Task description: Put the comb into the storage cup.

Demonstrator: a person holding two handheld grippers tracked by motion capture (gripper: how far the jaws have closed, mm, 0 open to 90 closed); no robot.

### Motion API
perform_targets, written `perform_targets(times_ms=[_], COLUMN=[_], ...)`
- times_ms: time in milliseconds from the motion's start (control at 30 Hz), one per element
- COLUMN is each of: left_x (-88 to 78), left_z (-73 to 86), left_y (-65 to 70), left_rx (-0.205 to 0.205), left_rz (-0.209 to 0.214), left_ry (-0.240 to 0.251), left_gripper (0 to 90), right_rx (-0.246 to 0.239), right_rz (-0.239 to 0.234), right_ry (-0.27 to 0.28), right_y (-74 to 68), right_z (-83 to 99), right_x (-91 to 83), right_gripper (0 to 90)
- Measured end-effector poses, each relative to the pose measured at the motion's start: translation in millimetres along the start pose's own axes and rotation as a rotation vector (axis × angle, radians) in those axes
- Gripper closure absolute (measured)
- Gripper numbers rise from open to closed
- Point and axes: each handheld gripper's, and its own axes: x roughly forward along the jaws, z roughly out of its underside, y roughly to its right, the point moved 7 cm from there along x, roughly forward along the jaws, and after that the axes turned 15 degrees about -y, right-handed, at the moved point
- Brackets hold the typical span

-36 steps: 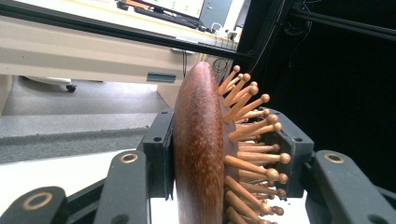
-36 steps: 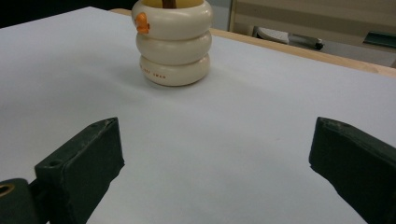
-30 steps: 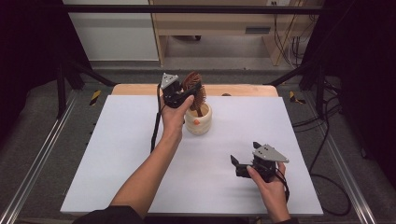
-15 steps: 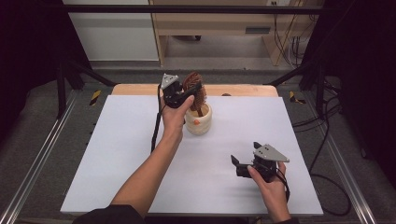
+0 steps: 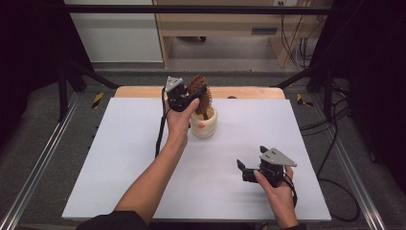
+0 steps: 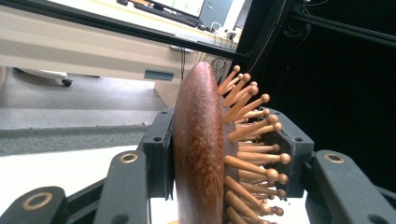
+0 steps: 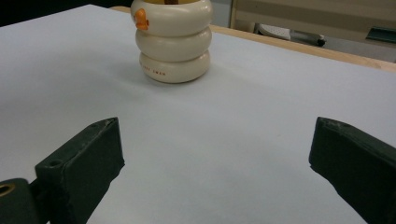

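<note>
A brown wooden hairbrush (image 5: pixel 198 88) with peg bristles stands upright, its handle down inside a cream ringed cup (image 5: pixel 205 125) at the far middle of the table. My left gripper (image 5: pixel 195 98) is shut on the brush head. In the left gripper view the jaws clamp the brush (image 6: pixel 198 149) from both sides, back against one pad, bristles against the other. My right gripper (image 5: pixel 250 160) rests low at the front right, open with nothing between its jaws. The right gripper view looks past the open right gripper (image 7: pixel 219 158) toward the cup (image 7: pixel 173 42), well ahead of it.
The white table top (image 5: pixel 119 153) has a wooden strip (image 5: pixel 249 92) along its far edge. Metal rails run along both sides, and cables lie on the floor to the right. A desk stands beyond the table.
</note>
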Motion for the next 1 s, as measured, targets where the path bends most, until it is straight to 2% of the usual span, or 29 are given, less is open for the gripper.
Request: perform_targets(times_ms=[433, 1000], left_x=[2.0, -0.5], left_z=[2.2, 3.7], left_y=[-5.4, -8.1], left_rx=[-0.026, -0.034], left_rz=[0.001, 0.007], left_ry=[0.001, 0.006], left_gripper=[49.8, 49.6], right_rx=[-0.007, -0.007], right_rz=[-0.005, -0.013], right_ry=[-0.006, -0.007], right_y=[-2.9, -4.3], right_z=[0.1, 0.3], right_x=[2.6, 2.2], right_gripper=[3.7, 3.6])
